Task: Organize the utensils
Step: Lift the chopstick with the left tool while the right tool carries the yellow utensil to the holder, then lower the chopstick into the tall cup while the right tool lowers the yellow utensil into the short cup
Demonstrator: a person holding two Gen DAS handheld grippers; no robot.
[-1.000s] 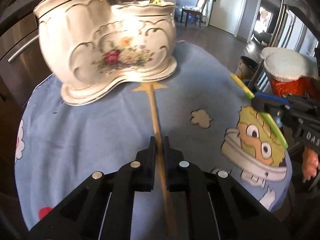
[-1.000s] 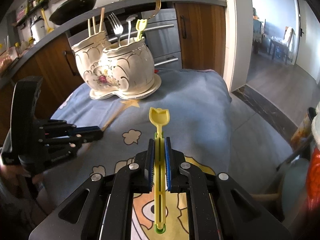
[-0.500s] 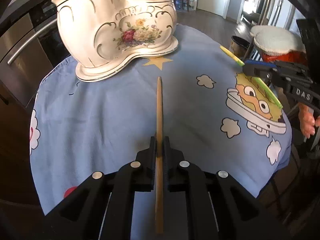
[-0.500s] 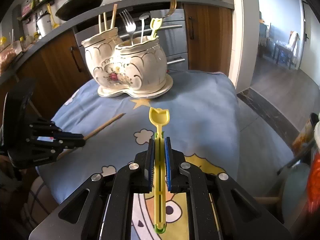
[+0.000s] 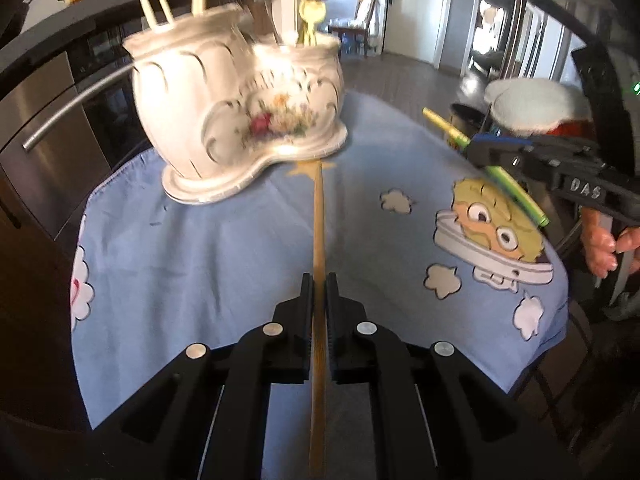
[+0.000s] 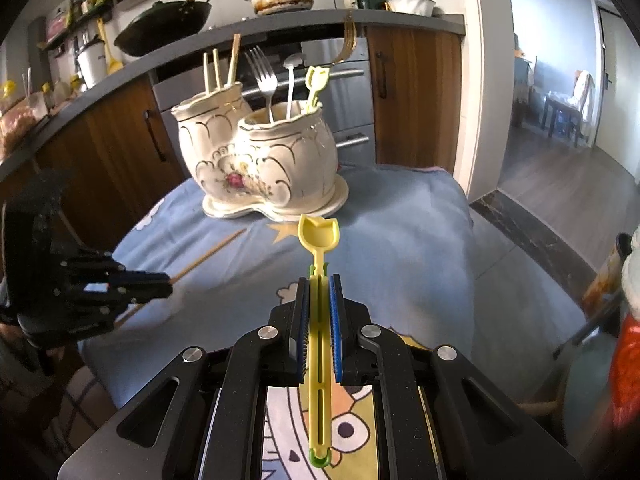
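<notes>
**On the blue cloth: two utensils being held ready for the holder**

Over the table, a wooden chopstick (image 5: 319, 240) is being pinched near its middle by the left gripper (image 5: 319, 292), whose jaws are pressed together on the thin stick. Its far tip is being aimed toward the ceramic holder (image 5: 240, 112), probably so that it can be slid in upright beside the other chopsticks (image 6: 218, 68) already standing in the left compartment.

A yellow plastic spoon (image 6: 319, 236) is being gripped along its slotted handle by the right gripper (image 6: 319, 284), the blue-lined jaws closed tight on it and the scoop end being kept forward, clear of the cloth. It is likely being kept for the right compartment, where a matching yellow spoon (image 6: 316, 84), a steel fork (image 6: 264, 76) and a white spoon (image 6: 292, 64) are already being stored.

Materials and shapes:
- Holder: glazed white ceramic, two bulging scalloped pots joined on one wavy base, gilt lines, a painted flower spray.
- Chopstick: slender, tapering, plain pale wood.
- Spoon: matte yellow plastic, tulip-shaped scoop, green end cap.
- Tablecloth (image 6: 420, 240): soft blue fabric printed with cartoon figures, clouds and stars, being draped over the table edge.
- Grippers: black rigid plastic with ribbed pads.
</notes>
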